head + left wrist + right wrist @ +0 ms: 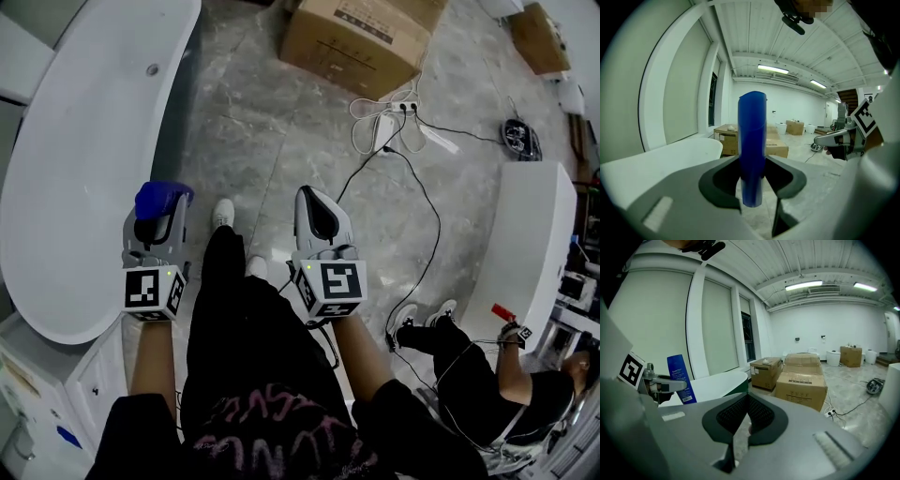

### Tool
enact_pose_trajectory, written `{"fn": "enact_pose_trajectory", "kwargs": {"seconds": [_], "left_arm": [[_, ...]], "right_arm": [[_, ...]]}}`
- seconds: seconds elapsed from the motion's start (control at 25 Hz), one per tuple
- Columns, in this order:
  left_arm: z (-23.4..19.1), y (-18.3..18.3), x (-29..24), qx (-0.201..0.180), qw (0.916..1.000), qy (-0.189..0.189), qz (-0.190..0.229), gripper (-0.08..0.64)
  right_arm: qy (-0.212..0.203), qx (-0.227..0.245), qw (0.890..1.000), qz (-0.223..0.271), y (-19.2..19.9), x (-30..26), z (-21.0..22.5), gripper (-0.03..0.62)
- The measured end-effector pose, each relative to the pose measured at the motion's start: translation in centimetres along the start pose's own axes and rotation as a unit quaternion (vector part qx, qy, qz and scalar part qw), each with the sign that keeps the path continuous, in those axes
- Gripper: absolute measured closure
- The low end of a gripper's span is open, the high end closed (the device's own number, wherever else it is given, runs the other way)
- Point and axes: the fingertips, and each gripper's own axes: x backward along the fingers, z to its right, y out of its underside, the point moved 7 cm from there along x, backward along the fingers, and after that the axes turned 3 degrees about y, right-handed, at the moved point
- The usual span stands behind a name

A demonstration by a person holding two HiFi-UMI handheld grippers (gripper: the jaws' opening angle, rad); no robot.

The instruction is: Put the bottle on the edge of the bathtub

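Head view: both forearms reach up from the lower frame, side by side. Left gripper point(157, 223) clamps the blue bottle point(163, 198) upright at centre left, just beside the bathtub point(84, 141) rim. Right gripper point(317, 204), at centre, has its jaws pressed together, empty.

bottle point(161, 198) — lower part hidden by left gripper point(157, 221) | bathtub point(82, 141) — cut off left
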Motion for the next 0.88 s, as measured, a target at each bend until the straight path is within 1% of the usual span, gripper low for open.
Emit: {"fn": "enact_pose_trajectory", "kwargs": {"seconds": [0.24,0.36,0.44,0.56,0.64,0.76,0.88], "left_arm": [[-1.5,4.2,-3.5,0.005,0.9999,-0.002,-0.012,0.399],[-2.5,6.8,-5.8,0.012,0.9999,-0.005,-0.012,0.399],[-3.0,8.6,-7.5,0.013,0.9999,-0.003,-0.011,0.399],[-3.7,11.6,-10.2,-0.002,0.9999,-0.001,-0.011,0.399],[-4.1,13.7,-11.7,-0.001,1.0000,-0.001,-0.009,0.399],[-5.2,16.7,-13.8,-0.004,0.9999,-0.006,-0.008,0.399],[-6.6,20.5,-15.8,-0.006,0.9998,-0.016,-0.009,0.399]], "right_arm": [[-0.003,-0.020,1.000,-0.013,3.7,-4.4,0.5,0.568],[-0.010,-0.034,0.999,-0.016,6.1,-7.3,1.1,0.568],[-0.011,-0.039,0.999,-0.019,7.9,-9.2,1.5,0.568],[-0.012,-0.039,0.999,-0.017,10.8,-12.0,2.4,0.568],[-0.011,-0.040,0.999,-0.016,12.6,-13.4,2.9,0.568],[-0.012,-0.039,0.999,-0.011,15.2,-15.9,3.5,0.568],[-0.021,-0.040,0.999,-0.017,18.5,-18.7,4.2,0.568]]}}
